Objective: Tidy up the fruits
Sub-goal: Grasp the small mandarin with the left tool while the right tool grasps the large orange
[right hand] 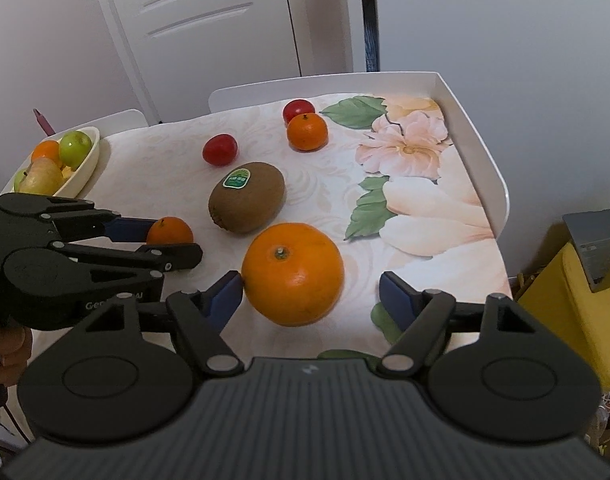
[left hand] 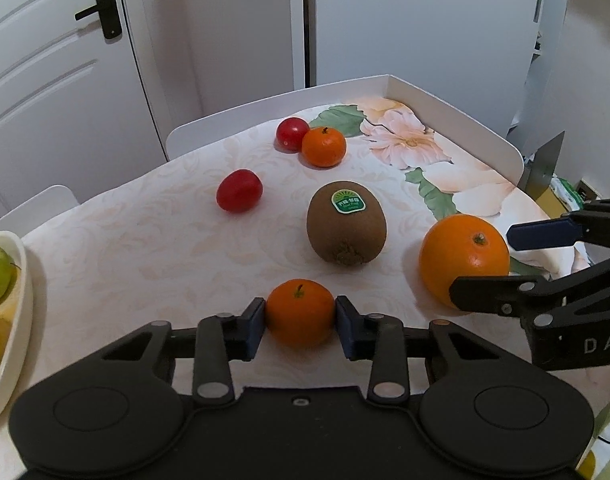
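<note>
My left gripper (left hand: 299, 314) is shut on a small mandarin (left hand: 299, 304) that rests on the tablecloth; both blue pads press its sides. The right wrist view shows the same grip (right hand: 173, 240) from the side. My right gripper (right hand: 310, 286) is open around a large orange (right hand: 292, 274): the left pad touches it and the right pad stands clear with a gap. A kiwi (left hand: 346, 222) with a green sticker lies just beyond. Further back are two red tomatoes (left hand: 239, 191) (left hand: 291, 133) and a second mandarin (left hand: 324, 147).
A cream bowl (right hand: 91, 156) with green apples and other fruit sits at the table's left edge. The white raised rim (left hand: 445, 116) borders the far and right sides of the table. A yellow box (right hand: 565, 300) stands off the right edge. A hand (right hand: 9, 352) holds the left gripper.
</note>
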The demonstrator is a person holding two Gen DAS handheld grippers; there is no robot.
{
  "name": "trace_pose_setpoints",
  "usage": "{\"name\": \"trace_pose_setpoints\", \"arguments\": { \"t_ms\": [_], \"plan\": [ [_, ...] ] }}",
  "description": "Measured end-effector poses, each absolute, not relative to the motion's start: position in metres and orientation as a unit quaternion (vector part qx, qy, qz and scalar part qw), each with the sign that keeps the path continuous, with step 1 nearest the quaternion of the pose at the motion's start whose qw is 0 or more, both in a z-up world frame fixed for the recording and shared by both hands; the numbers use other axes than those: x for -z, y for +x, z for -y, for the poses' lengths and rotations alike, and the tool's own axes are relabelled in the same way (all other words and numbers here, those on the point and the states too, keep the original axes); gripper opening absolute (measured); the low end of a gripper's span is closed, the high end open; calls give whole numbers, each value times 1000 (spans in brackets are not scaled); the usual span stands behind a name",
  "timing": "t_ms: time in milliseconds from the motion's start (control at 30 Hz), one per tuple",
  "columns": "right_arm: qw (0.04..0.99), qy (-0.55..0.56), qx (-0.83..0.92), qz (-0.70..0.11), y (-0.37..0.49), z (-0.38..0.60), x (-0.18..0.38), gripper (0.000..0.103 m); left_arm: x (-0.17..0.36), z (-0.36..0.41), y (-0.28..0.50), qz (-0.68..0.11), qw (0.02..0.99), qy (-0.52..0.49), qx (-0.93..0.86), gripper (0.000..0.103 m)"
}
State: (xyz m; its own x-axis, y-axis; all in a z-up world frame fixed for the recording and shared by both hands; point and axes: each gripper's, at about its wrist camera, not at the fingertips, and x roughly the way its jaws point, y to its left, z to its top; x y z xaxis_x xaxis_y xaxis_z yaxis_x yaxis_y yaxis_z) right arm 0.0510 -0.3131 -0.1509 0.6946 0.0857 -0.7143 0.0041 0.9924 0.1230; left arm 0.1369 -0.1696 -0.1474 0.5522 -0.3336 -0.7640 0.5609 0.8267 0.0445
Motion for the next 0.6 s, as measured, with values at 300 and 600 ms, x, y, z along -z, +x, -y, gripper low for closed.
{"name": "trace_pose_setpoints", "arguments": {
  "t_ms": [300, 600],
  "plan": [
    [915, 56, -34, -398, 59, 307, 156, 76, 147, 167, 135, -397, 871, 150, 248, 40],
    [916, 50, -35, -396, 62, 305, 158, 75, 140, 149, 130, -390, 882, 142, 224, 40]
  ]
}}
